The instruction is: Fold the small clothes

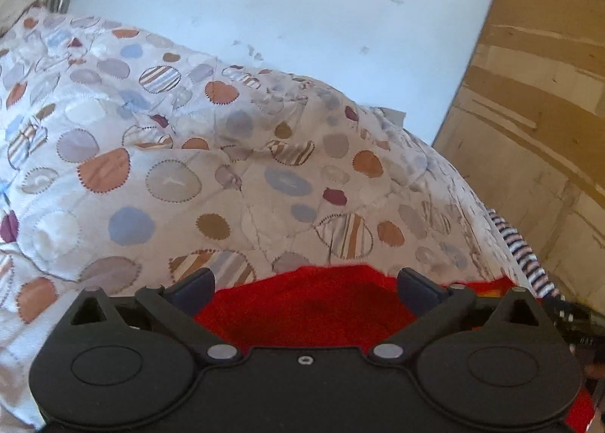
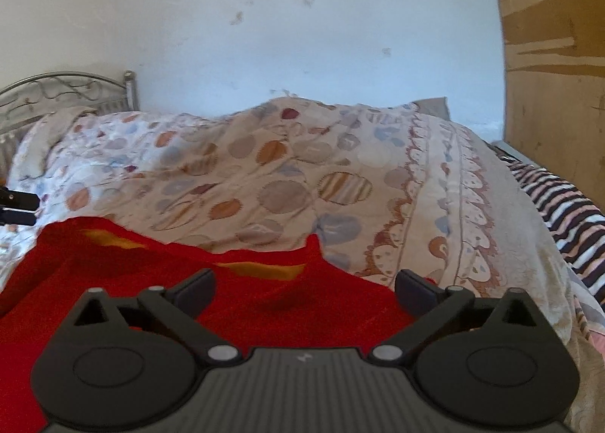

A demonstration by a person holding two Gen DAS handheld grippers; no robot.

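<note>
Red garment [image 2: 242, 304] lies under both wide-spread claws, ungripped.

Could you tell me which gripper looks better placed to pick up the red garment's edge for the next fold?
Probably the right gripper: open, with a raised edge of the red garment just ahead. The left gripper, also open, sees only flat red cloth, no clear corner.

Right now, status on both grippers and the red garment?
Left gripper open, right gripper open. Red garment on quilt, released. Nothing in the way.
</note>
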